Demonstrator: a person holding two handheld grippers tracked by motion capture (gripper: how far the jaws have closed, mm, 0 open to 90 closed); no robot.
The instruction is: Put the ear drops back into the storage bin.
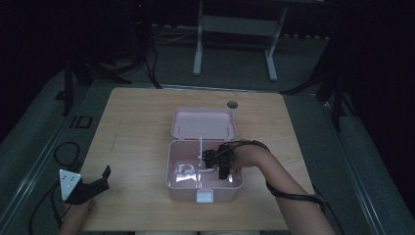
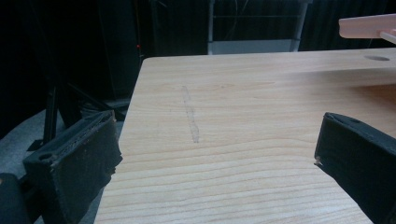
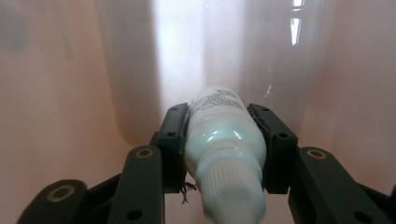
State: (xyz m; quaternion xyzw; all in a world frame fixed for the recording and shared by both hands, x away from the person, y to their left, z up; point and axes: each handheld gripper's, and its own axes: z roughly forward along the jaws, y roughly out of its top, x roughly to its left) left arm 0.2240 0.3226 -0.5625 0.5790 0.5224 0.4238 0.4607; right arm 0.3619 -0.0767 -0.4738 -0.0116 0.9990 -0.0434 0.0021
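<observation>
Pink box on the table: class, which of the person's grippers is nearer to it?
Right. The right gripper reaches inside the open pink box, clamping a white bottle. The left gripper sits off the box's left, jaws apart.

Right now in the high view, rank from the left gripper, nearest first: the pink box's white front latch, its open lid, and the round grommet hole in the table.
From the left gripper, at the table's near left:
1. White front latch, on the box's near wall.
2. Open pink lid, behind the box.
3. Round grommet hole, at the far edge.

Wooden table (image 1: 137, 127) under an open pink box (image 1: 181, 188).
</observation>
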